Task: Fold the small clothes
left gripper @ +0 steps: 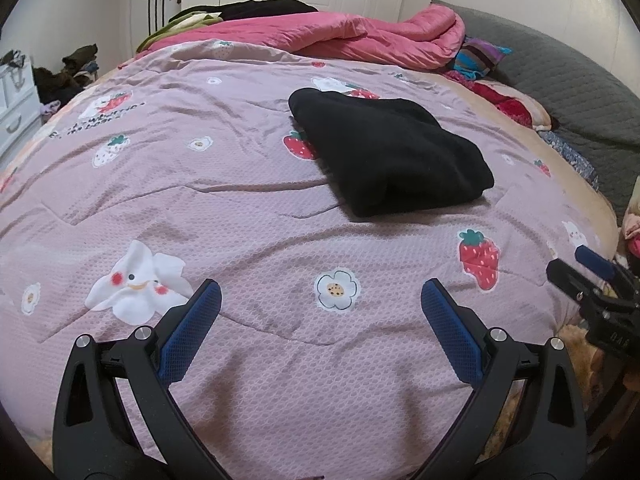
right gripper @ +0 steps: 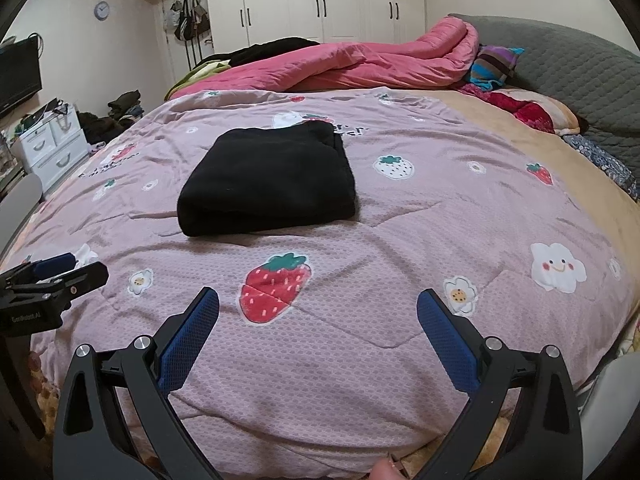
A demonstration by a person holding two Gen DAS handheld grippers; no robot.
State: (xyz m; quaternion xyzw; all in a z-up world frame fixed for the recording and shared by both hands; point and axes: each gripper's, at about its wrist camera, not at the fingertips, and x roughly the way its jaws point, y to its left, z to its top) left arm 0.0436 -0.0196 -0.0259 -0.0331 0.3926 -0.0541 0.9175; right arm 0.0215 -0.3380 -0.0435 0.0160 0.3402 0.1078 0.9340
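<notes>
A black garment (left gripper: 390, 152) lies folded into a thick rectangle on the pink strawberry-print quilt (left gripper: 240, 200); it also shows in the right wrist view (right gripper: 270, 182). My left gripper (left gripper: 320, 300) is open and empty, hovering over the quilt near the bed's front edge, well short of the garment. My right gripper (right gripper: 318, 308) is open and empty, also over the front of the quilt, apart from the garment. The right gripper shows at the right edge of the left wrist view (left gripper: 588, 276); the left one shows at the left edge of the right wrist view (right gripper: 52, 276).
A rumpled pink duvet (right gripper: 360, 60) lies across the far side of the bed. Pillows (right gripper: 528, 108) and a grey headboard (right gripper: 580, 80) are at the right. A white drawer unit (right gripper: 52, 148) and a clothes pile (right gripper: 116, 114) stand on the left. White wardrobes (right gripper: 320, 0) line the back wall.
</notes>
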